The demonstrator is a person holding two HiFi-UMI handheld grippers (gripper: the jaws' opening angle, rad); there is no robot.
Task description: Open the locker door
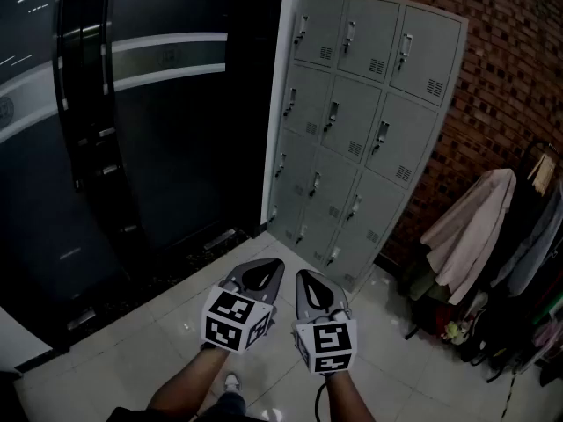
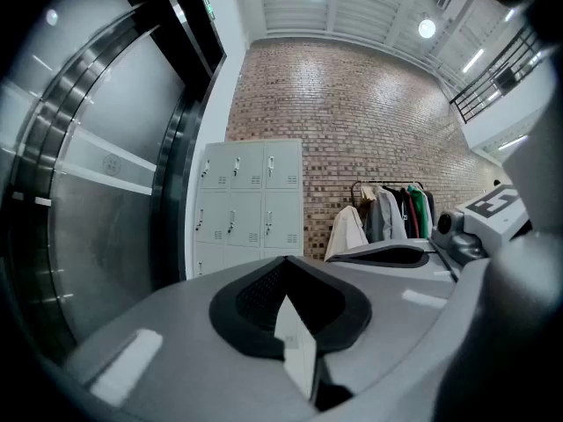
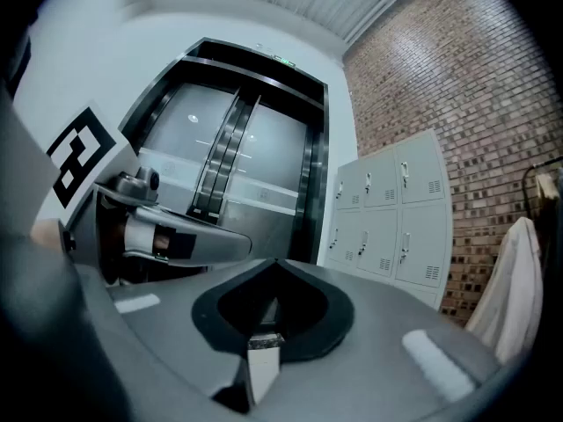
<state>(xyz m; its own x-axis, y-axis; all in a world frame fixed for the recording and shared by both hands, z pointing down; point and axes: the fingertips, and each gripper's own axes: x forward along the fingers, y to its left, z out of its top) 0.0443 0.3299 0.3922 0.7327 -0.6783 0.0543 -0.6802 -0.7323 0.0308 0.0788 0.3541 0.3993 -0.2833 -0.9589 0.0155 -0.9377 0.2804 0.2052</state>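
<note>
A grey bank of lockers (image 1: pixel 361 130) stands against the brick wall, three columns wide, with every door closed and a handle on each. It also shows far off as the lockers (image 2: pixel 251 209) in the left gripper view and the lockers (image 3: pixel 391 209) in the right gripper view. My left gripper (image 1: pixel 268 268) and right gripper (image 1: pixel 305 277) hang side by side low over the tiled floor, well short of the lockers. Both point toward them. The left gripper (image 2: pixel 286 264) is shut and empty, and the right gripper (image 3: pixel 274 266) is shut and empty too.
A dark glass and metal doorway (image 1: pixel 132 121) fills the left. A brick wall (image 1: pixel 510 77) rises behind the lockers. A rack of coats (image 1: pixel 493 236) with bags under it stands at the right. Pale floor tiles (image 1: pixel 158 341) lie between me and the lockers.
</note>
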